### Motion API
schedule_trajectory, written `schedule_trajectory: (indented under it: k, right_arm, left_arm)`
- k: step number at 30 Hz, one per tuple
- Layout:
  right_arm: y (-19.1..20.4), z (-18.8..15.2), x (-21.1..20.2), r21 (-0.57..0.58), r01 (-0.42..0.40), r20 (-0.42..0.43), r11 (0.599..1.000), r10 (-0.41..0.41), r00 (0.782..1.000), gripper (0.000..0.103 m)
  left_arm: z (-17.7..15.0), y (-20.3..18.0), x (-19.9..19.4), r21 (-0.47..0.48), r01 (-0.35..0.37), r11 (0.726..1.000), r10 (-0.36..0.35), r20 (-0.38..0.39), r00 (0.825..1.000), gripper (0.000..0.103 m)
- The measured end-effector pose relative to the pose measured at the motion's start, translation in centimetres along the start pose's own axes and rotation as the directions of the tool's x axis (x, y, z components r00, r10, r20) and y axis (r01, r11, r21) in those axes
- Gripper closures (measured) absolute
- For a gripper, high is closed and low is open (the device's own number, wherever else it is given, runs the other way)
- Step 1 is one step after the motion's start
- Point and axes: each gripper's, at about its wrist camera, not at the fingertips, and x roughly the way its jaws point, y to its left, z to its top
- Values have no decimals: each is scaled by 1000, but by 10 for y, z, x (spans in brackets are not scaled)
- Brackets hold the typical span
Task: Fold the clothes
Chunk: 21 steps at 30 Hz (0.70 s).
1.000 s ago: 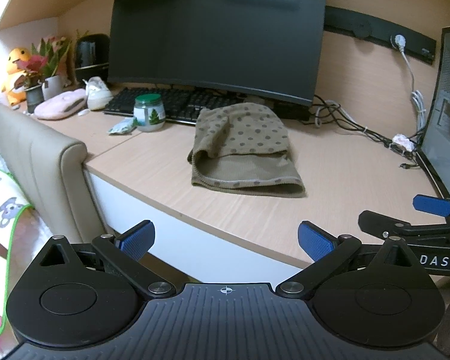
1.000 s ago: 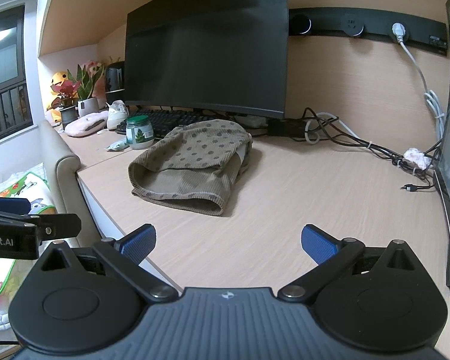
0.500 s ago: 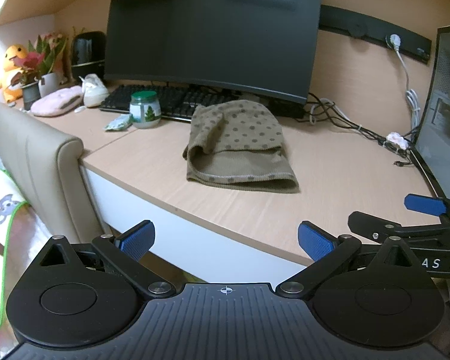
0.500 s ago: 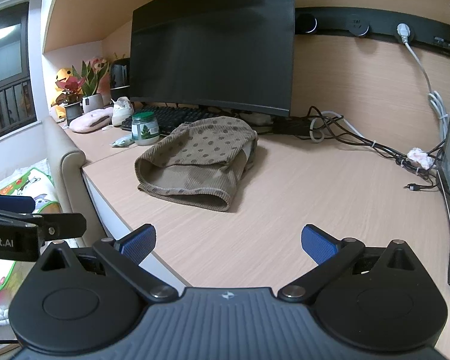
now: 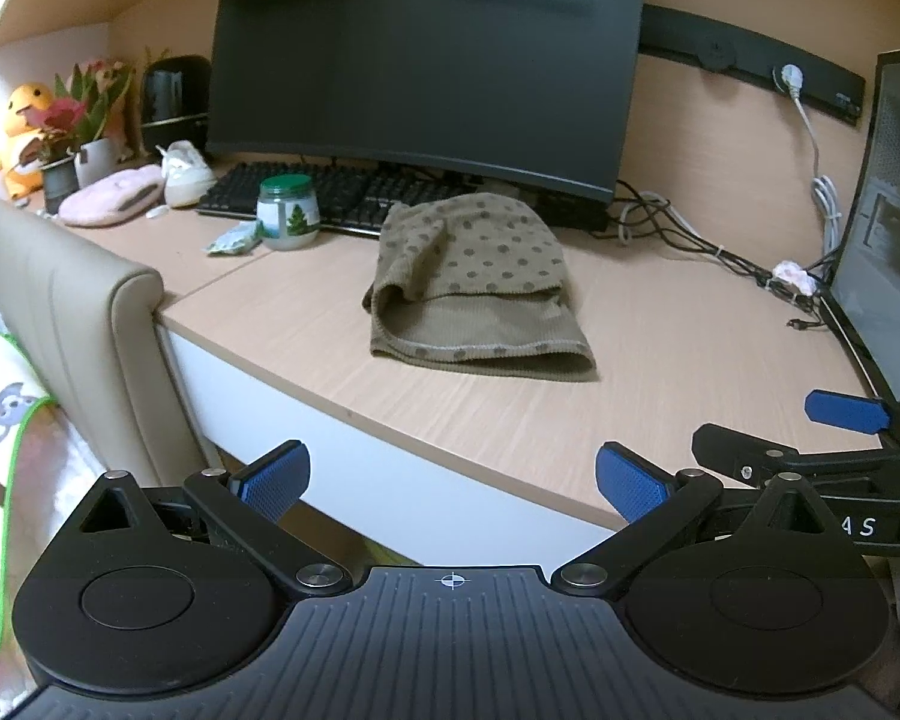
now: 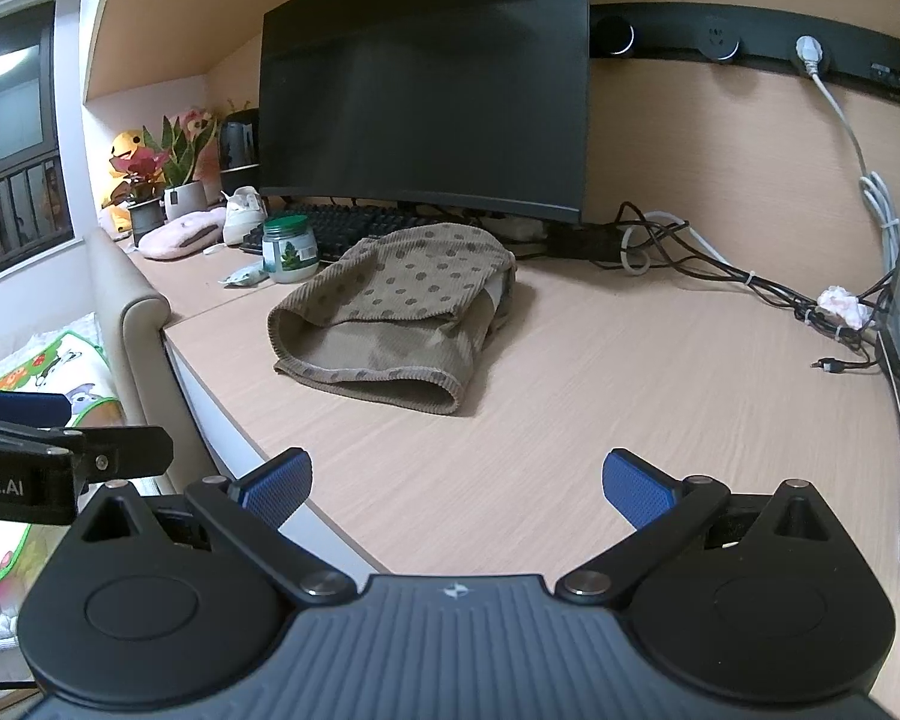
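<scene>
My left tongs (image 5: 450, 474) and right tongs (image 6: 456, 480) gaped wide, empty. The tan, dotted, ribbed-knit garment (image 5: 480, 294) lay bunched mid-worktop (image 5: 660, 360); soft, light, floppy, I judged, best pinched at its near hem.

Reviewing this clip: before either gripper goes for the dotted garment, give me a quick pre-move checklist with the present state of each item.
1. Left gripper open and holding nothing: ok.
2. Right gripper open and holding nothing: ok.
3. Garment fully on the desk, not hanging over the edge: ok.
4. Garment lying flat: not ok, it is bunched and partly doubled over.
5. Jar apart from the garment: ok.
6. Keyboard apart from the garment: cannot tell.
</scene>
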Motion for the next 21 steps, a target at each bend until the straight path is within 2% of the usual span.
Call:
schedule_trajectory:
  k: [21]
  right_arm:
    - [-2, -2, 1, 2, -5, -11, 1000, 5, 1000, 0]
  left_arm:
    - [0, 0, 1, -2, -4, 1000, 4, -8, 1000, 0]
